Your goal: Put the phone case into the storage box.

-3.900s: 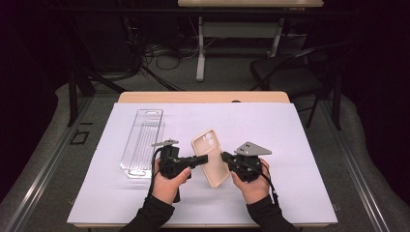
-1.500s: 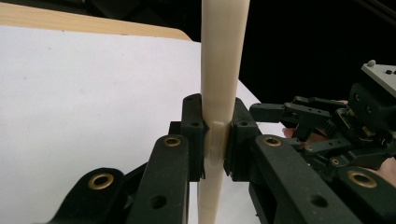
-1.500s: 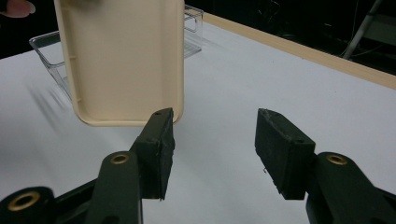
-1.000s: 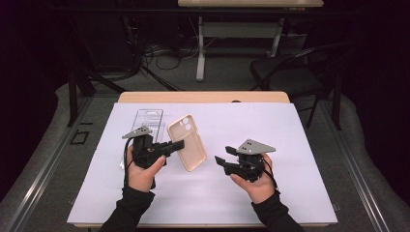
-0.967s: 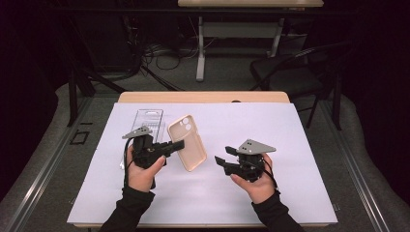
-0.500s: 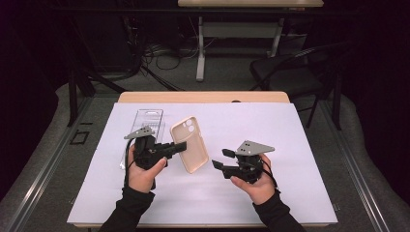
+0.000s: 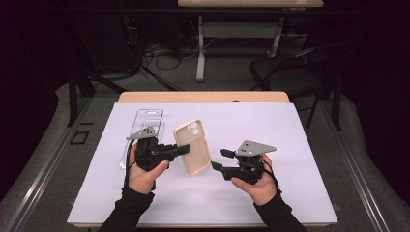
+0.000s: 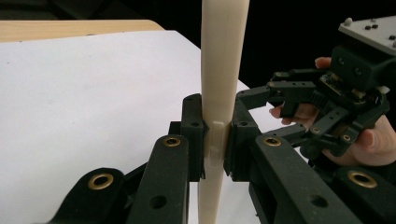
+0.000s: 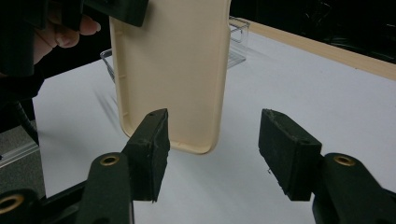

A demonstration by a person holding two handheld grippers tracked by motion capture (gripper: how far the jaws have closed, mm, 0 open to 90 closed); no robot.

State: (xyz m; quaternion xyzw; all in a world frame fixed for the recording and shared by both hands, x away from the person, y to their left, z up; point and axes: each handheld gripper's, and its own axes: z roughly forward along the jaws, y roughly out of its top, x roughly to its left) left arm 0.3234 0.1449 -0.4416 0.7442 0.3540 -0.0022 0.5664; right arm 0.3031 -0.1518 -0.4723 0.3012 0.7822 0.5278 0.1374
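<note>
- While the left gripper (image 7: 180, 150) clamps the beige phone case (image 7: 192, 146) by one long edge, its jaws closed tight on the rim, the case stands lifted off the surface, beyond the right jaws' tips.
- The right gripper (image 7: 215, 159) holds its jaws about half apart with nothing between them; the case's lower end hangs just past them, apart from both pads.
- Judged progress: the case is out of the clear plastic package (image 7: 143, 130), which lies behind the left jaws; a handover or regrasp by the right appears outstanding.
- Surface: a white sheet (image 7: 290, 145) over a wooden table (image 7: 203, 97).
- Room: dark, with cables (image 7: 159, 53), a chair (image 7: 290, 72) and a second desk beyond.
</note>
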